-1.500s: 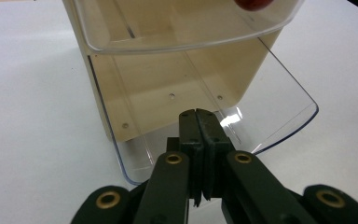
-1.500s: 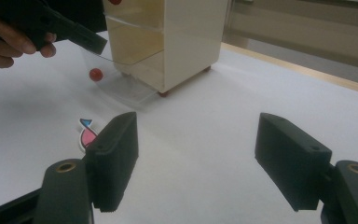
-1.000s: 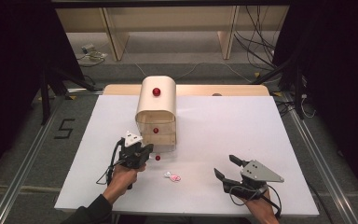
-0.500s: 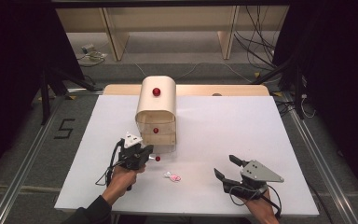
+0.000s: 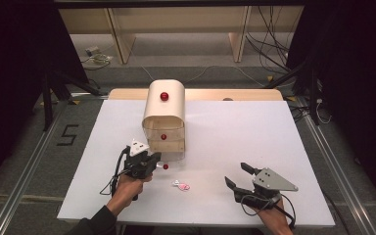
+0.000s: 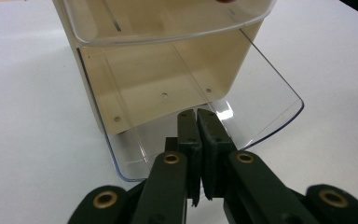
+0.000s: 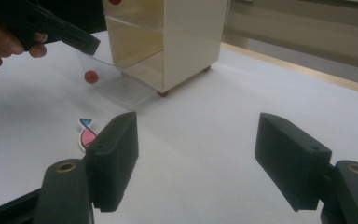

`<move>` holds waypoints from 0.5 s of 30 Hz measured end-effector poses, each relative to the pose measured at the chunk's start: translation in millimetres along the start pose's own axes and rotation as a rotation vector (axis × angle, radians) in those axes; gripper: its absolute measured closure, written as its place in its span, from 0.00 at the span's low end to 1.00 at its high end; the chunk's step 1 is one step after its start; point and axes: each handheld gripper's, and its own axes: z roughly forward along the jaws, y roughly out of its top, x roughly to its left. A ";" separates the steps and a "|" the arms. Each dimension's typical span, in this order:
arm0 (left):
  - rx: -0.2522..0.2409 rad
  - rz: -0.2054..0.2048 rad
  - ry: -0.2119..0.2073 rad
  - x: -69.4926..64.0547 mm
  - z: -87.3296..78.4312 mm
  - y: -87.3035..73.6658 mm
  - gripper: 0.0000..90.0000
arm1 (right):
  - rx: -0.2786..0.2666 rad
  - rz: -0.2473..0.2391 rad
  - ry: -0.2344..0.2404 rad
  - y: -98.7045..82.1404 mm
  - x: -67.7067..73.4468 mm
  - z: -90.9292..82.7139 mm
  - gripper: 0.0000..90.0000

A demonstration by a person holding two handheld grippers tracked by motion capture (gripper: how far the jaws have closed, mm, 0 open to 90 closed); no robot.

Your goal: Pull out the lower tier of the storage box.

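Observation:
A cream cabinet (image 5: 164, 115) with rounded top holds clear drawers with red knobs. Its bottom drawer (image 6: 261, 93) is pulled out toward me and looks empty. My left gripper (image 5: 152, 159) is shut on the top rim of that drawer's clear front wall, just above the red knob (image 5: 165, 167). In the left gripper view the jaws (image 6: 197, 114) stand pressed together at the rim. The same grip appears far off in the right gripper view, above the knob (image 7: 91, 76). My right gripper (image 5: 235, 173) rests near the table's front right, open, with nothing between its fingers (image 7: 198, 128).
A small pink and white fish-shaped piece (image 5: 181, 185) lies on the white tabletop (image 5: 254, 132) between the two grippers, also low at the left in the right gripper view (image 7: 87, 136). Wooden shelving and cables stand beyond the table's far edge.

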 end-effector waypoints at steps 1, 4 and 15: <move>0.000 0.000 0.000 0.0 0.0 0.0 0.97 | 0.008 0.004 0.000 0.0 0.2 -0.3 0.34; -0.003 0.001 0.000 0.1 -0.2 0.1 0.97 | 0.006 0.004 -0.001 -0.1 0.4 0.3 0.34; -0.038 0.003 -0.002 -0.5 -5.3 1.3 0.95 | 0.005 0.001 -0.002 -0.1 -0.1 0.1 0.34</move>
